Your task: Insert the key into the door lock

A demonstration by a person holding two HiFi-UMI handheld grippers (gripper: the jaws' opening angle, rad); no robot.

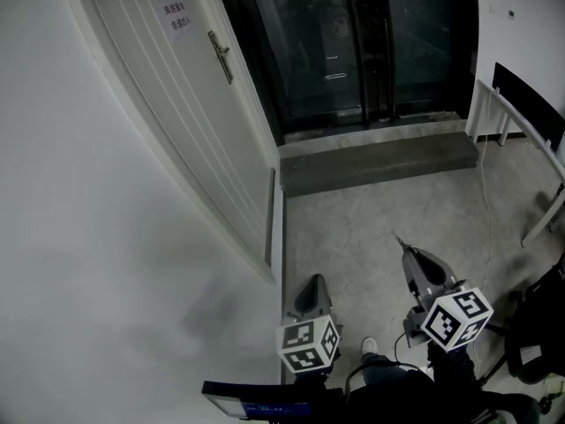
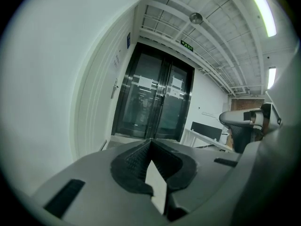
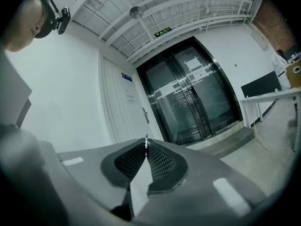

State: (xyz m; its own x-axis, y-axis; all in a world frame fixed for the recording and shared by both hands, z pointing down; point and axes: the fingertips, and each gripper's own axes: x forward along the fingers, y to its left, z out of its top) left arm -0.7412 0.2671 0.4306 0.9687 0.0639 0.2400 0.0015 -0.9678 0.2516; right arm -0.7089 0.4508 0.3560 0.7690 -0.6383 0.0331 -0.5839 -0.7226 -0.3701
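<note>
A white door (image 1: 190, 104) stands in the left wall, with a metal handle (image 1: 220, 55) and a paper notice (image 1: 177, 20). In the head view my right gripper (image 1: 405, 247) is low over the floor, far from the door, shut on a thin metal key (image 1: 399, 239) that pokes out of its tips. The right gripper view shows the key's edge (image 3: 146, 143) pinched between the ribbed pads, and the door handle (image 3: 146, 115) far ahead. My left gripper (image 1: 311, 290) hangs beside it, shut and empty. Its jaws (image 2: 150, 141) meet at the tip.
Dark glass double doors (image 1: 353, 42) fill the far wall, behind a raised concrete step (image 1: 380, 159). A white table (image 1: 521, 122) runs along the right wall. A black office chair (image 1: 538, 334) sits at the lower right. A thin cable (image 1: 488, 210) trails over the floor.
</note>
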